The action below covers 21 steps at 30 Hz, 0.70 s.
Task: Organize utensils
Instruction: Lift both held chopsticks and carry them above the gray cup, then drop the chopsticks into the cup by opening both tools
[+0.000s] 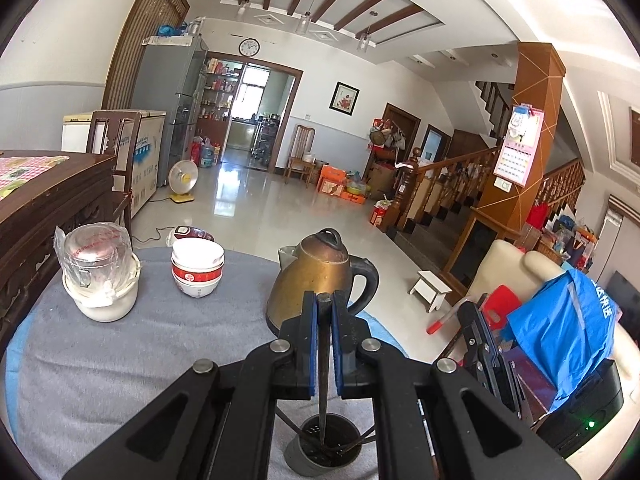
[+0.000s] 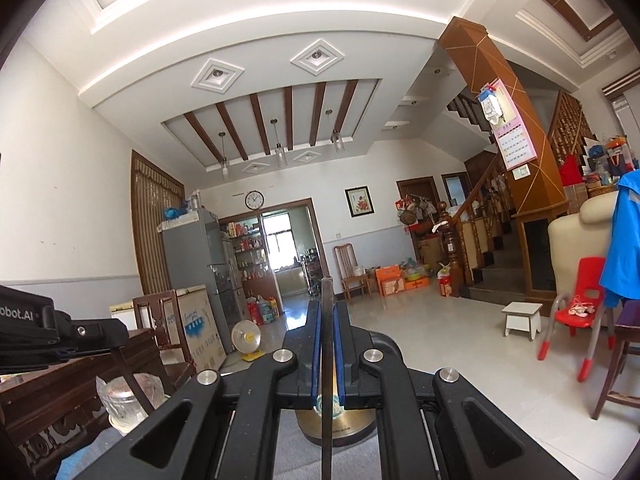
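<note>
Both claws are clamped on thin, dark, stiff chopsticks: the left claw (image 1: 325, 300) on a chopstick (image 1: 323, 392) above the dark cylindrical utensil holder (image 1: 326, 446) at the worktop's near edge, the right claw (image 2: 327, 312) on another chopstick (image 2: 327, 360); light and slippery, best pinched mid-shaft.

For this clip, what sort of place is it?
Likely a lived-in family home's open dining and living hall: a grey refrigerator beside the kitchen doorway, a wooden staircase, and a brass-coloured electric kettle on a grey-clothed table.
</note>
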Each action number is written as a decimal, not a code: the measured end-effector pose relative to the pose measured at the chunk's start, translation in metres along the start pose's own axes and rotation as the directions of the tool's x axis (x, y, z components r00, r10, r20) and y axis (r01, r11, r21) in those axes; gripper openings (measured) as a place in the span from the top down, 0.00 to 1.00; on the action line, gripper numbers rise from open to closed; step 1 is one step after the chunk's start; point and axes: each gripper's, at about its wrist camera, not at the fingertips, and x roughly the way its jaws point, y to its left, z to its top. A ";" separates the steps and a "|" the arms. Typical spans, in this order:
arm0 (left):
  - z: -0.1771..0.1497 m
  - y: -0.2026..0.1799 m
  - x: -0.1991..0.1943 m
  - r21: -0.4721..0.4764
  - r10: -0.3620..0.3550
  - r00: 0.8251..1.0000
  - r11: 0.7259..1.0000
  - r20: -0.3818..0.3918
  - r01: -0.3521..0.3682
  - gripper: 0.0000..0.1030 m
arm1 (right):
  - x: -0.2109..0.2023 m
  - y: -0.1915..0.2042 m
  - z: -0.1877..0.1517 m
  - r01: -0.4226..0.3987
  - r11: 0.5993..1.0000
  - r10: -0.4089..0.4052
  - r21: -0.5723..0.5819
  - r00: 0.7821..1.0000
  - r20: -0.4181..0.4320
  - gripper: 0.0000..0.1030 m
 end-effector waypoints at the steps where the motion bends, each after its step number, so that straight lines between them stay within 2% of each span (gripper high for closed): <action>1: -0.002 -0.001 0.002 0.009 0.006 1.000 1.000 0.001 -0.006 0.93 | 0.001 0.000 -0.003 0.001 1.000 -0.001 -0.001 1.000 -0.007 0.94; 11: -0.021 -0.006 0.010 0.056 0.014 1.000 0.998 0.000 -0.014 0.93 | -0.002 -0.004 -0.018 -0.014 1.000 0.013 -0.011 0.998 -0.069 0.94; 21: -0.039 0.001 0.018 0.042 -0.012 1.000 0.999 -0.014 0.012 0.93 | -0.010 -0.018 -0.033 -0.021 1.000 0.023 0.013 0.989 -0.144 0.94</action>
